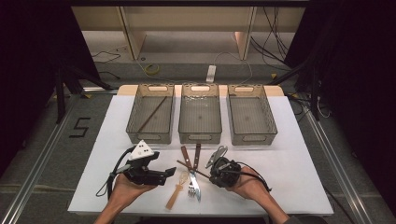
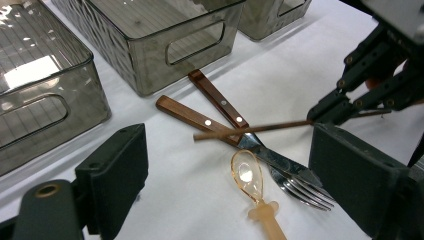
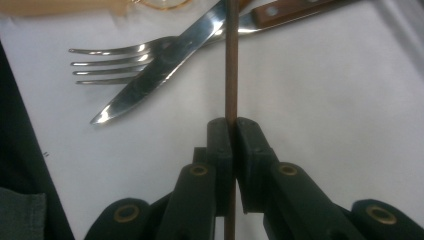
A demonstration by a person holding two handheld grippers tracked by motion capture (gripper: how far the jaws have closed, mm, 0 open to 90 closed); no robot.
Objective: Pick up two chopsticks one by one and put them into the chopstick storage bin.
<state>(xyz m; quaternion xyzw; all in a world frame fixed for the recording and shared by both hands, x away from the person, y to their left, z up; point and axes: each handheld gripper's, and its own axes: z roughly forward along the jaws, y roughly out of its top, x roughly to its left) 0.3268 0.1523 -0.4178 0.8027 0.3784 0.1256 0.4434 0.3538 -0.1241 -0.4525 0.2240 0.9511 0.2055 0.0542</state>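
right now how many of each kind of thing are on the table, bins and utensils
bins: 3
chopsticks: 2, one in the left bin, one clamped in the right gripper
knife: 1
fork: 1
amber spoon: 1
total: 8

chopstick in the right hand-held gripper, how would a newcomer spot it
Start at the three clear bins along the far side of the white table, then drop to the cutlery pile before the middle one. The chopstick is the thin brown stick lying across the knife and fork handles, pinched in the right hand-held gripper; no blade, tines or bowl.
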